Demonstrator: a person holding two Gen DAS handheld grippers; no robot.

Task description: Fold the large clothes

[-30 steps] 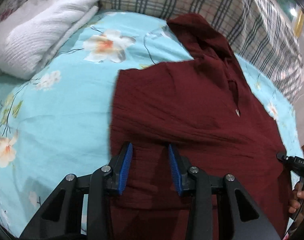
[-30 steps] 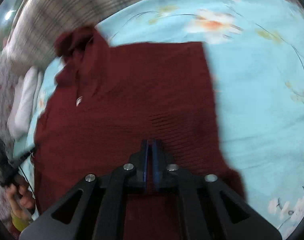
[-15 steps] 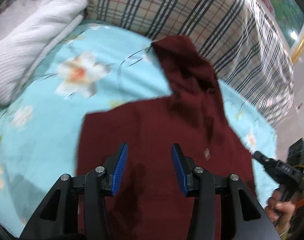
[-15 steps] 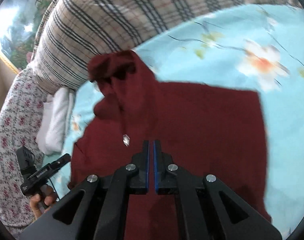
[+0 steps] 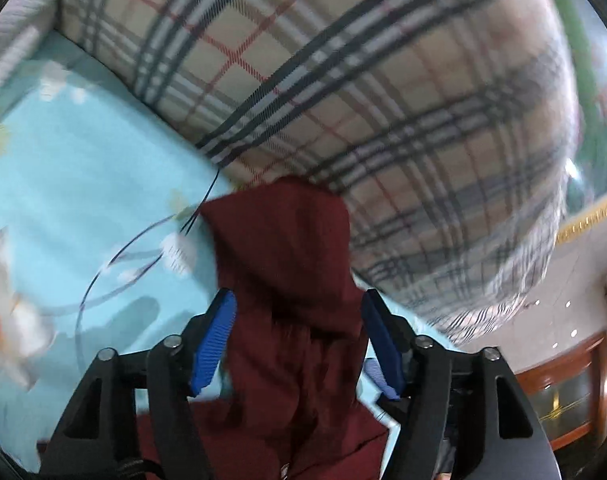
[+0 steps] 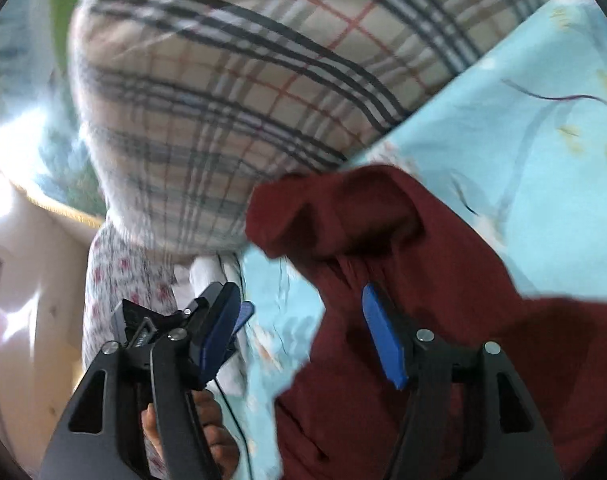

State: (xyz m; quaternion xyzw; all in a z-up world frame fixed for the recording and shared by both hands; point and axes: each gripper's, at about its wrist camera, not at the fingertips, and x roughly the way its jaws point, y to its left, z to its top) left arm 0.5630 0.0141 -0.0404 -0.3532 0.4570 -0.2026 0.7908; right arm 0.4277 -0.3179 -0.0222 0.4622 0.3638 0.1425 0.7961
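A maroon hoodie lies on the bed, its hood (image 5: pixel 287 248) pointing at the plaid bolster. My left gripper (image 5: pixel 299 340) hovers over the hood with its jaws opening. The hood shows in the gap, but the blue pads (image 5: pixel 215 340) do not press on it. In the right wrist view the hoodie (image 6: pixel 443 280) fills the right side. My right gripper (image 6: pixel 301 332) is over its left edge, jaws opening. Cloth sits by the right pad and bare sheet by the left, and nothing is pinched. A finger of the left gripper (image 6: pixel 213 295) shows behind it.
A big plaid bolster (image 5: pixel 363 100) lies along the head of the bed, right behind the hood. The sheet (image 5: pixel 83 200) is light blue with flowers. White folded cloth (image 6: pixel 207 276) and a floral fabric (image 6: pixel 119 272) lie at the left. A person's hand (image 6: pixel 211 420) shows low down.
Both grippers have swept up the hoodie from its body to the hood, toward the bolster. The right gripper went from shut to open. The left jaws have widened.
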